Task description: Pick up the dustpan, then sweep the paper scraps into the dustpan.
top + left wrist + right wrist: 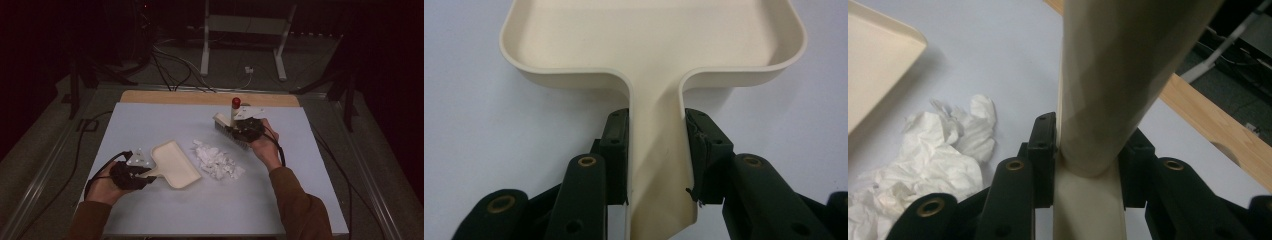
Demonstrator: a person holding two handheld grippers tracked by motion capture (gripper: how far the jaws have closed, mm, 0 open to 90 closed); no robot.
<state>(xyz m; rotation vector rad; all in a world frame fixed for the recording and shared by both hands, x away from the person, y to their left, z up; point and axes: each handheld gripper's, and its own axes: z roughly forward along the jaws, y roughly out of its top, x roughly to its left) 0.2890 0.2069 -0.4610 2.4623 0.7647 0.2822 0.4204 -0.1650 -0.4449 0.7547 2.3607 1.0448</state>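
Nearest the person, the cream dustpan (172,164) is pinched by its handle between the jaws of the left gripper (131,174); it lies flat on the table (150,125) with its open mouth turned toward the pile of torn white paper (217,160) just beside it, apparently to receive it. Its tray is seen empty. Beyond the pile, the right gripper (246,129) is clamped on the brush (227,126), held bristles-down at the paper's far side, seemingly for sweeping toward the pan.

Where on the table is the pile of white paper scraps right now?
In the high view, the paper scraps lie mid-table, just right of the dustpan and below-left of the brush.
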